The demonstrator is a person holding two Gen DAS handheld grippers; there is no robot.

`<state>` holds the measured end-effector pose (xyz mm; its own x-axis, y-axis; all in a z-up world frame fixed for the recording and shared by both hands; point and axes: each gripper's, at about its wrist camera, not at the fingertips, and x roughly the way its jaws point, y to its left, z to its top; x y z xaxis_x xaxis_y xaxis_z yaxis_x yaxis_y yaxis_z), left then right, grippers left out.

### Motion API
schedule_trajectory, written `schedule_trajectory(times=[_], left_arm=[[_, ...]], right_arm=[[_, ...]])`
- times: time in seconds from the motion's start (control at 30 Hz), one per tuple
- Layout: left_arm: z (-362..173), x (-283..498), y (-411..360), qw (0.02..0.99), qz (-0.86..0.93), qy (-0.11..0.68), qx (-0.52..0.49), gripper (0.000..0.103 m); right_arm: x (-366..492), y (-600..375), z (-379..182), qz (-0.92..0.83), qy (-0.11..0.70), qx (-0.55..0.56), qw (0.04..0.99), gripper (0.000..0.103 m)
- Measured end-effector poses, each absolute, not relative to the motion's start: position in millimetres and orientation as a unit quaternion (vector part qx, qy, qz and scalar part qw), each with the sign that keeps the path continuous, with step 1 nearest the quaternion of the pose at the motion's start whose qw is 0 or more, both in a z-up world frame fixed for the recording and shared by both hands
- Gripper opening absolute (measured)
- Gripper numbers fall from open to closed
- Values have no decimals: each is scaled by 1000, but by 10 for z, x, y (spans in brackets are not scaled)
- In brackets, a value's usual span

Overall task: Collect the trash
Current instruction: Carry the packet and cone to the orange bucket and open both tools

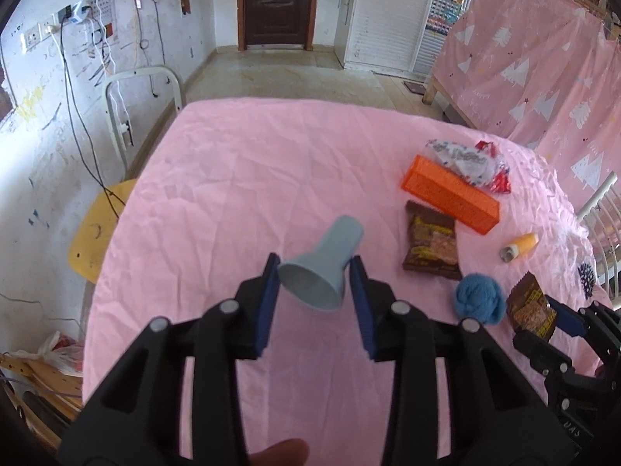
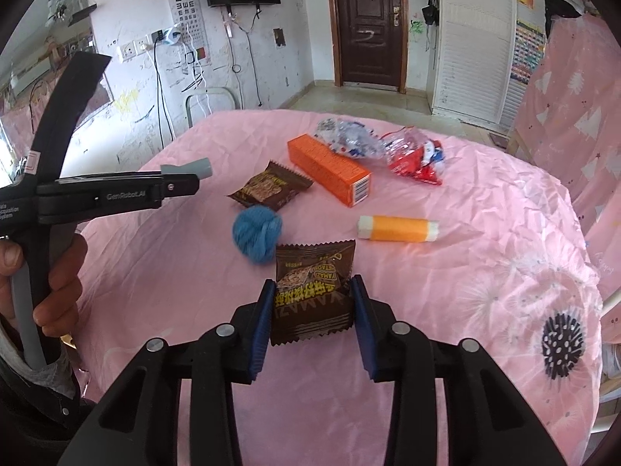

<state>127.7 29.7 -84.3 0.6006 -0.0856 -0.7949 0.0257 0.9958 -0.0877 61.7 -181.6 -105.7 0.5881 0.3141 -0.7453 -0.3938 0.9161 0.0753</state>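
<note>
Pink cloth covers the surface (image 2: 446, 272) in a scuffed white-walled room with an eye chart. Left gripper (image 1: 314, 277) holds a pale blue cup (image 1: 322, 268) on its side between its pads, above the cloth. Right gripper (image 2: 312, 299) clamps a brown snack packet (image 2: 312, 295), printed "YAMAZI" upside down, low over the near edge. Judged step: one piece of trash is gripped and needs carrying to the cup or a bin, none seen. On the cloth lie a second brown packet (image 2: 269, 190), orange box (image 2: 330, 173), crumpled wrappers (image 2: 415, 159), orange tube (image 2: 398, 228) and blue yarn ball (image 2: 256, 235). Left tool reads "GenRobot.AI"
</note>
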Motion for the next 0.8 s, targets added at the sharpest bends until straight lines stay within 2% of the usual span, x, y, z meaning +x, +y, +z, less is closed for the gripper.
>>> schedule_trajectory(times=[0.4, 0.8], left_arm=[[-326, 1121, -138, 914, -58, 401, -11, 35], [-49, 1142, -1088, 917, -114, 382, 22, 35]], right_arm=[[585, -2305, -714, 168, 369, -11, 914, 28], [519, -3345, -493, 80, 332, 26, 939, 28]])
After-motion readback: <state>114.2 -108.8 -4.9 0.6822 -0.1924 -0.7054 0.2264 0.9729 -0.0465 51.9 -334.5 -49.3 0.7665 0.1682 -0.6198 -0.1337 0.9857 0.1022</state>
